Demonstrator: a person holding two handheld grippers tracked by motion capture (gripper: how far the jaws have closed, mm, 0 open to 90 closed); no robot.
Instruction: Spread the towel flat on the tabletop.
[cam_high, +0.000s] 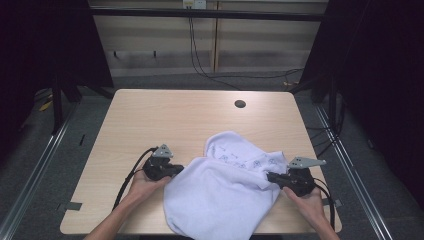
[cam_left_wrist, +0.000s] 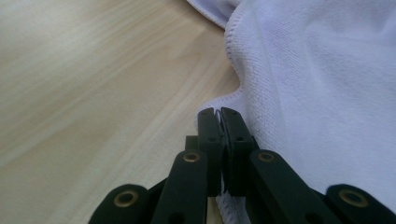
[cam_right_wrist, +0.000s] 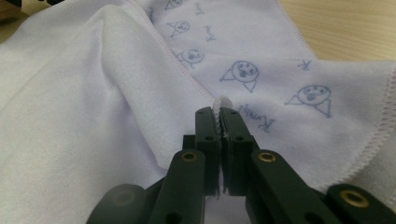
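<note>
Near the table's (cam_high: 150, 115) front edge lies the white towel (cam_high: 220, 200); I have the left gripper (cam_left_wrist: 218, 112) and right gripper (cam_right_wrist: 218, 111) each clamped on its hem at opposite sides, probably to spread it flat.

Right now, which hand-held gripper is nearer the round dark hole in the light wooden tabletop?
Right. The right hand-held gripper sits below and slightly right of the hole; the left hand-held gripper is farther, down-left.

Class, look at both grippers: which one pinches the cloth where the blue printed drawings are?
The right gripper: it clamps the white cloth beside blue cartoon faces. The left gripper clamps a plain hem.
</note>
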